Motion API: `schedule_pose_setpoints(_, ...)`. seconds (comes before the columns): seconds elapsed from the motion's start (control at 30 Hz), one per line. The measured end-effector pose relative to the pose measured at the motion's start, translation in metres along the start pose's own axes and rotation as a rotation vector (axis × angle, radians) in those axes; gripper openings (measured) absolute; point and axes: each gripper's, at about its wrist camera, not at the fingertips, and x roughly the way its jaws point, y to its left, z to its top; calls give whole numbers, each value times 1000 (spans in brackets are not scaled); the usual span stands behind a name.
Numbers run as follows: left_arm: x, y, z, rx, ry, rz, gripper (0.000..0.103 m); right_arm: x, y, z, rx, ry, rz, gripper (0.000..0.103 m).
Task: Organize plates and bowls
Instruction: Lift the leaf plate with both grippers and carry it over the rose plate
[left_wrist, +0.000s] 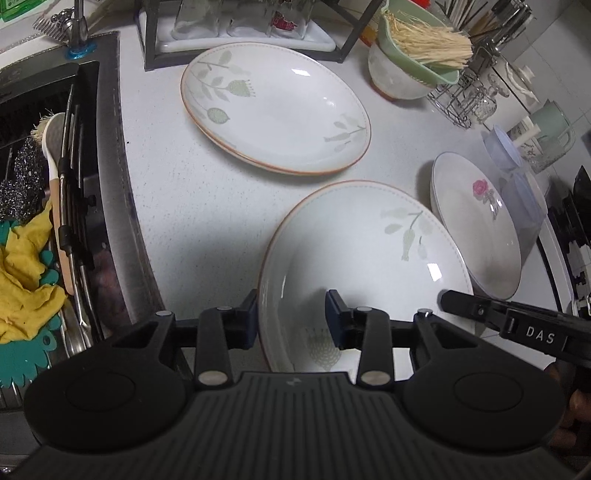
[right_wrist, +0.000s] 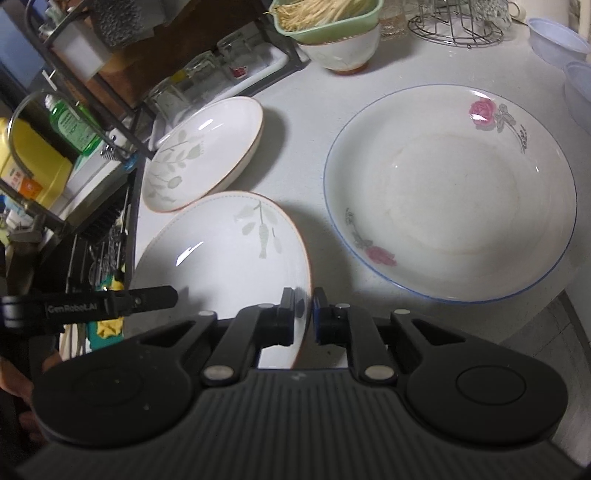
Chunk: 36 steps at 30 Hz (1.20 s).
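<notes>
A deep white plate with a green leaf pattern and orange rim (left_wrist: 362, 251) (right_wrist: 229, 251) is nearest me on the counter. My left gripper (left_wrist: 291, 317) straddles its left rim, one pad outside and one on the inner slope, shut on it. My right gripper (right_wrist: 303, 314) is shut on the right rim, which is pinched between the pads. Each gripper shows from the side in the other's view: the right gripper (left_wrist: 448, 299) and the left gripper (right_wrist: 170, 293). A second leaf plate (left_wrist: 277, 110) (right_wrist: 207, 147) lies behind, and a rose-patterned plate (left_wrist: 476, 229) (right_wrist: 450, 192) sits to the right.
The sink (left_wrist: 55, 166) with a dish rack, scourers and a yellow cloth (left_wrist: 22, 277) runs along the left. At the back stand a black rack of glasses (left_wrist: 240, 29), a white bowl (left_wrist: 399, 81) under a green one, a wire stand (left_wrist: 461, 103) and clear plastic bowls (right_wrist: 557, 40).
</notes>
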Motion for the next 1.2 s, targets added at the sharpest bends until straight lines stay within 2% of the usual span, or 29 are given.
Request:
schedule_pose_setpoints(0.23,-15,3,7,-28,-9,-46,42,-6,-1,-1,20,-2,23,13)
schedule_pose_setpoints(0.4,-33,-5,16,-55,-29,-77,42,-23,0,13,42,-34,43,13)
schedule_pose_setpoints(0.63,-57,-18,27,-125,-44,-82,42,-40,0,34,25,-26,67,13)
schedule_pose_setpoints(0.83,-73,-46,39,-160,-79,-33,42,-51,-5,58,-20,2,98,13)
schedule_pose_setpoints(1.03,-54,-68,45,-237,-90,-38,42,-60,-22,82,-126,-3,120,13)
schedule_pose_setpoints(1.2,-28,-104,51,-266,-95,-6,42,-57,-58,104,-159,24,136,13)
